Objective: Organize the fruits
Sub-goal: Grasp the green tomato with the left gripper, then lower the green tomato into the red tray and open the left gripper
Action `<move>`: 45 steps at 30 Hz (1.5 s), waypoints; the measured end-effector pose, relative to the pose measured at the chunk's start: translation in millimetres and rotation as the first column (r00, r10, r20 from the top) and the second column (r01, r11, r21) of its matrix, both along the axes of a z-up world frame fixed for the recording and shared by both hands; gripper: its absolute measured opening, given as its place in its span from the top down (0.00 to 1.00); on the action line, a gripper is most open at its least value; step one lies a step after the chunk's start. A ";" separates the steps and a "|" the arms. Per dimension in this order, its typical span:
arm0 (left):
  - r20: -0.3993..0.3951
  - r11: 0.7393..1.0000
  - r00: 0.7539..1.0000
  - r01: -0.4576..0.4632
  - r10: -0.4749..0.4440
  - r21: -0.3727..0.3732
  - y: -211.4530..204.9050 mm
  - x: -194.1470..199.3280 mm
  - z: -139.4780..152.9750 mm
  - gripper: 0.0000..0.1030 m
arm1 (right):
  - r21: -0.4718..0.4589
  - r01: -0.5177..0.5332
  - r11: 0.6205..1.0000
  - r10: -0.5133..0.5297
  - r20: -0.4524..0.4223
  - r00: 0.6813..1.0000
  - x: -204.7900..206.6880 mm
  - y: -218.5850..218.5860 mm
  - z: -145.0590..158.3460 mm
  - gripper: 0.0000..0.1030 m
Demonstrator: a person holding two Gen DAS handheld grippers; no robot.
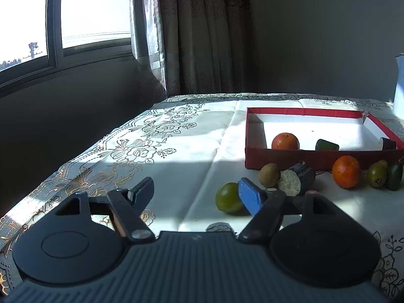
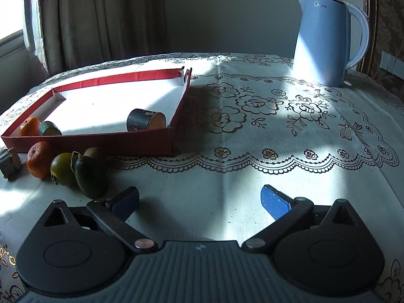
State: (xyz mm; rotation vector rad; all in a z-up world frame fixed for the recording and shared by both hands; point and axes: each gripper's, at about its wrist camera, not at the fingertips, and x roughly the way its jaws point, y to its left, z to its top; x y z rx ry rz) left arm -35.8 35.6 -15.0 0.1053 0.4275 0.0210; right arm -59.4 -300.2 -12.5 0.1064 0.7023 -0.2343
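— Which fruit is the left gripper (image 1: 195, 189) going for?

— The green fruit (image 1: 228, 197), I'd judge. It lies on the table (image 1: 176, 151), in front of the red box (image 1: 315, 157)'s near left corner, just outside the right-hand finger. The jaws stand apart with nothing between them.

— So it needs to shift?

— Yes, sideways to straddle the fruit, then close gently (round things roll). The brown fruit (image 1: 269, 175) and the dark cut piece (image 1: 298, 178) crowd close behind it.

— And the right gripper (image 2: 199, 199)?

— Wide open, empty, over bare cloth. The kettle (image 2: 325, 43) stands at the far right corner, well clear.
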 end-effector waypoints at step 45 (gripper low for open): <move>-0.086 0.972 0.972 0.210 -0.219 -0.101 -36.7 58.0 25.6 0.70 | 0.040 0.001 0.999 -0.002 0.025 1.000 -1.9 -4.8 2.1 0.00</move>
